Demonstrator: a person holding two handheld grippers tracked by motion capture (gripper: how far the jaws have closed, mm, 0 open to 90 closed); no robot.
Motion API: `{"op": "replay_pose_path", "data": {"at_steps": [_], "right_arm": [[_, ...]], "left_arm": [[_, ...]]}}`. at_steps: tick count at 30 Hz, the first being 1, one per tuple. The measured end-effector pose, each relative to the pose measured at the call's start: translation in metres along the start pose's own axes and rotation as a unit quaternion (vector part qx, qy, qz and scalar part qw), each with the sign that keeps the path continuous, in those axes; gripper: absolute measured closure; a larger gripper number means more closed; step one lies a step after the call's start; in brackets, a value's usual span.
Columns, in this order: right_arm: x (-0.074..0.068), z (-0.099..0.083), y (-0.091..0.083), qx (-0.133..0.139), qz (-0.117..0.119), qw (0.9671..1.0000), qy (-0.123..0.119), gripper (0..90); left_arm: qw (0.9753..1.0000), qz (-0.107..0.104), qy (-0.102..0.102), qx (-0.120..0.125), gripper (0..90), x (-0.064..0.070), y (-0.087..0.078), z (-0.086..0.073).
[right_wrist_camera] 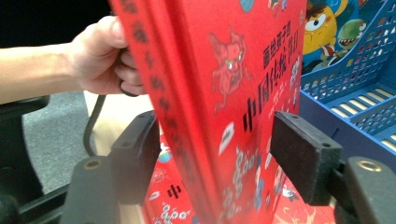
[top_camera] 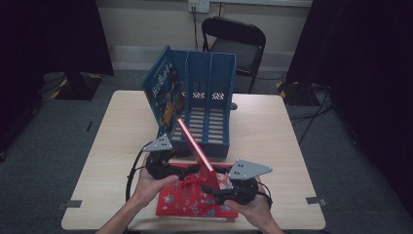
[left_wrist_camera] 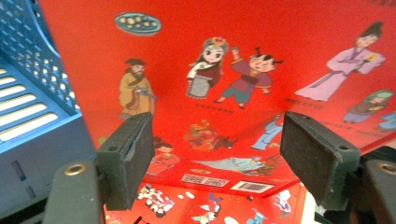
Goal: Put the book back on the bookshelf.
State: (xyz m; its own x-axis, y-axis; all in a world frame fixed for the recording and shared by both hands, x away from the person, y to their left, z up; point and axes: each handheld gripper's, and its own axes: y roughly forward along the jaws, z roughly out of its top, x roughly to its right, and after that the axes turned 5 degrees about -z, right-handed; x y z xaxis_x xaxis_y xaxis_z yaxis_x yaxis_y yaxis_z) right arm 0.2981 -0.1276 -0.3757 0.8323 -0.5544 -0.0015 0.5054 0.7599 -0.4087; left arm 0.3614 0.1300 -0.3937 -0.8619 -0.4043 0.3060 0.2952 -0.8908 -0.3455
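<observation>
Here we are listing a red book (top_camera: 195, 145) standing tilted on edge atop a second red book (top_camera: 187, 197) lying flat on the table (top_camera: 272, 141), just before the blue file rack (top_camera: 209, 97). Our right gripper (right_wrist_camera: 215, 158) is straddling its spine, jaws apart. Our left gripper (left_wrist_camera: 217, 154) is facing its cover, released.

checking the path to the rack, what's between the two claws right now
The upright red book stands between the left claw and right claw in the high view, above another red book lying flat.

Two red books (top_camera: 197, 146), one blue book (top_camera: 163, 92), one blue file rack (top_camera: 212, 112), one chair (top_camera: 238, 44).
</observation>
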Motion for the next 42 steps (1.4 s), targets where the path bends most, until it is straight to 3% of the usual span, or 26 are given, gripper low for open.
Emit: {"op": "replay_pose_path", "data": {"at_steps": [3, 5, 8, 9, 12, 16, 17, 24, 26, 33, 36, 37, 42], "right_arm": [[-0.002, 0.002, 0.006, -0.002, -0.018, 0.9998, -0.003, 32.5], [-0.003, 0.002, 0.007, -0.003, -0.017, 0.9999, -0.001, 33.4], [-0.005, 0.001, 0.010, -0.003, -0.033, 0.9994, -0.004, 39.7], [-0.004, 0.002, 0.011, -0.007, -0.045, 0.9990, -0.003, 49.2], [-0.002, 0.001, 0.011, -0.009, -0.045, 0.9989, 0.007, 50.1], [-0.003, -0.001, 0.008, -0.011, -0.055, 0.9984, 0.002, 55.2], [-0.002, -0.003, 0.006, -0.010, -0.064, 0.9979, 0.002, 59.9], [0.009, -0.006, -0.003, -0.003, -0.090, 0.9957, 0.021, 71.3], [0.011, -0.007, -0.005, -0.004, -0.097, 0.9952, 0.014, 73.0], [0.015, -0.008, -0.008, 0.003, -0.086, 0.9962, 0.013, 75.7], [0.017, -0.009, -0.009, 0.014, -0.071, 0.9972, 0.019, 78.3], [0.020, -0.009, -0.010, 0.016, -0.056, 0.9980, 0.023, 79.6], [0.022, -0.010, -0.009, 0.020, -0.035, 0.9989, 0.024, 80.0]], "left_arm": [[1.0000, 0.002, -0.002, 0.003, 27.6, 0.000, 0.000, 0.000], [1.0000, 0.005, -0.002, 0.008, 28.5, 0.000, 0.000, 0.000], [1.0000, 0.005, -0.002, 0.008, 29.0, -0.001, 0.000, 0.000], [1.0000, 0.006, -0.002, 0.007, 28.9, -0.001, 0.000, 0.000], [0.9999, 0.010, -0.003, 0.009, 29.8, -0.002, -0.002, 0.000], [0.9996, 0.014, -0.012, 0.023, 29.7, -0.004, -0.006, 0.001], [0.9996, 0.014, -0.012, 0.023, 28.1, -0.005, -0.008, 0.002], [0.9987, 0.030, -0.020, 0.037, 25.3, -0.011, -0.018, 0.003], [0.9984, 0.038, -0.019, 0.037, 24.6, -0.013, -0.019, 0.003], [0.9980, 0.047, -0.020, 0.038, 22.1, -0.018, -0.023, 0.002], [0.9984, 0.043, -0.014, 0.035, 21.4, -0.017, -0.023, 0.002], [0.9984, 0.042, -0.012, 0.035, 21.4, -0.017, -0.023, 0.002], [0.9982, 0.045, -0.004, 0.039, 20.6, -0.016, -0.026, 0.002]]}}
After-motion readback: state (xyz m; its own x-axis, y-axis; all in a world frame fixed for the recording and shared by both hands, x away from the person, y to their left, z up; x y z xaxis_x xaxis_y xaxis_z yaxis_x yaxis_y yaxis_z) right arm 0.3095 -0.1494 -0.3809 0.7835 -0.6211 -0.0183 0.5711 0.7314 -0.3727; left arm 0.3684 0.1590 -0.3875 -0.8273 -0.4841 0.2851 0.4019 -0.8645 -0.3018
